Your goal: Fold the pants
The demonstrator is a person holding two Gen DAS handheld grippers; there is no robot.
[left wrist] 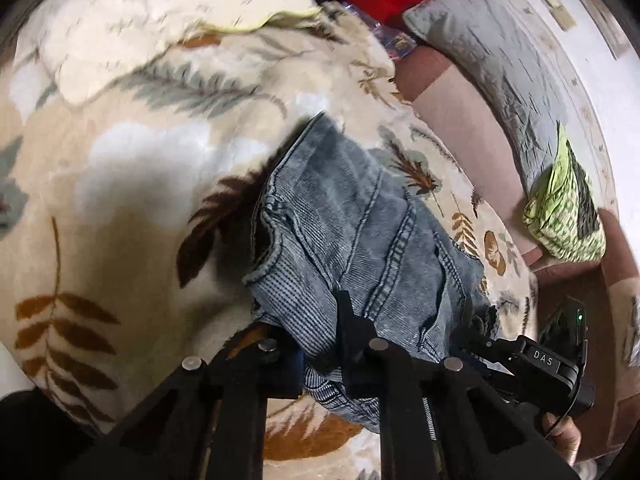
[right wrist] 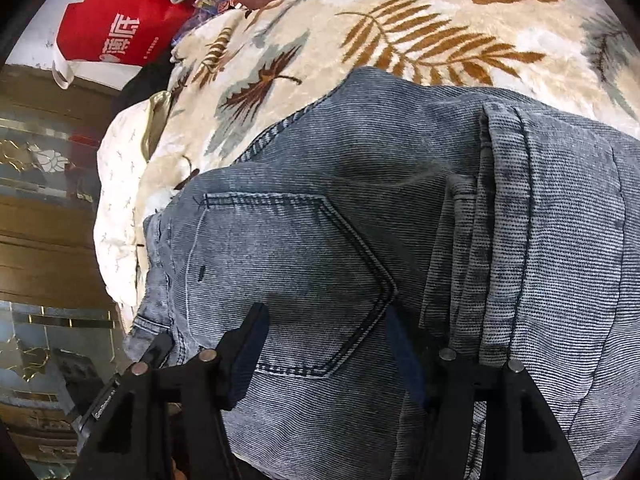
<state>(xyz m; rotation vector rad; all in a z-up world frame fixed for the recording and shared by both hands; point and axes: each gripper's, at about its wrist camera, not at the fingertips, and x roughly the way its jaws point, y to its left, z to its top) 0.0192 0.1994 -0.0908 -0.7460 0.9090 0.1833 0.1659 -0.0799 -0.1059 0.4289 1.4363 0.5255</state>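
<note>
The pants (right wrist: 360, 208), faded blue ribbed denim with heavy double seams and a pointed back pocket, lie bunched on a plush cream blanket (left wrist: 132, 168) printed with brown and grey fern leaves. The left tool (left wrist: 320, 344) is pinching a fold of the denim. The right tool (right wrist: 328, 344) hangs spread over the pocket.

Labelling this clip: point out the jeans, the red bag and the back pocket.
jeans (left wrist: 344, 216): left wrist view, on the flat denim panel.
red bag (right wrist: 120, 20): right wrist view, on its printed red face.
back pocket (right wrist: 280, 264): right wrist view, on the middle of the stitched pocket panel.
</note>
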